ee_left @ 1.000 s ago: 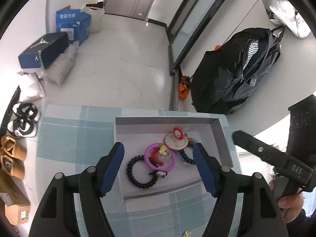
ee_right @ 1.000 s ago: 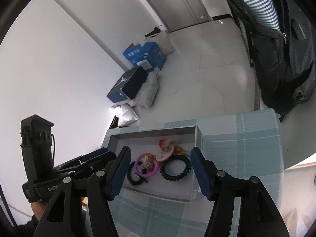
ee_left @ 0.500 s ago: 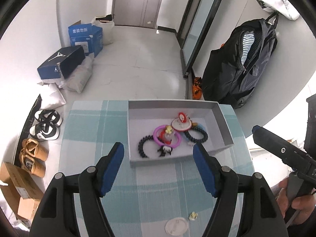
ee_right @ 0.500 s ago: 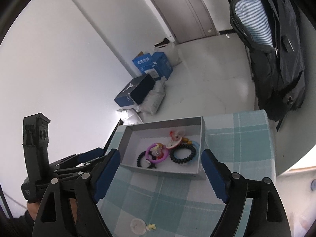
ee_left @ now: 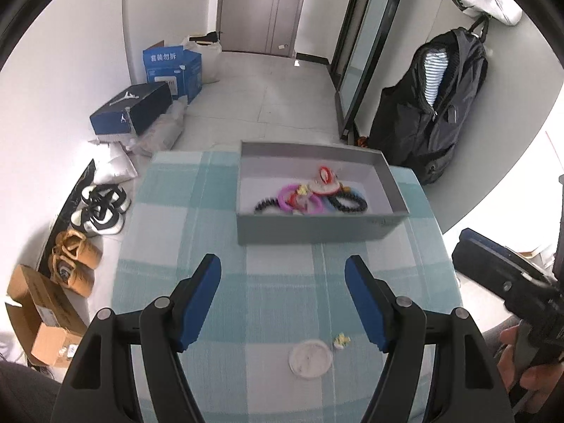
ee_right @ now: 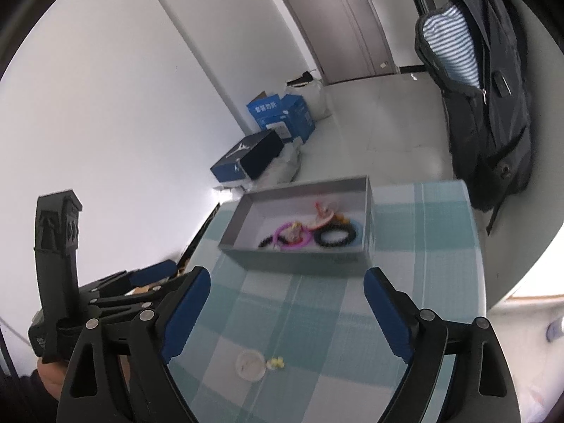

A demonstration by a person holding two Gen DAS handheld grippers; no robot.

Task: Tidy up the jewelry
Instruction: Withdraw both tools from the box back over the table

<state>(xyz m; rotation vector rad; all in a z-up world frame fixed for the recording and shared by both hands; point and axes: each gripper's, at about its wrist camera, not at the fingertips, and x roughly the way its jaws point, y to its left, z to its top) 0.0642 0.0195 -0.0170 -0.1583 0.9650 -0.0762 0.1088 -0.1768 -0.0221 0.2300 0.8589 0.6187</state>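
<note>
Tiled floor, white walls, table covered by teal checked cloth [ee_left: 275, 303]. Grey tray [ee_left: 310, 229] set at far part of cloth; pink ring [ee_left: 299, 199], black coil band [ee_left: 349, 203] and further jewelry lodged inside. White disc [ee_left: 310, 359] and small yellow piece [ee_left: 341, 341] noted loose on near cloth, just beside each other. Left gripper [ee_left: 283, 294] held spread, nothing between jaws. Right gripper [ee_right: 286, 312] jaws opening, nothing between them.

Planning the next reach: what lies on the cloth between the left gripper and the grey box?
In the left wrist view, only bare checked tablecloth lies between the open left gripper and the grey box. The white disc sits nearer the camera.
</note>
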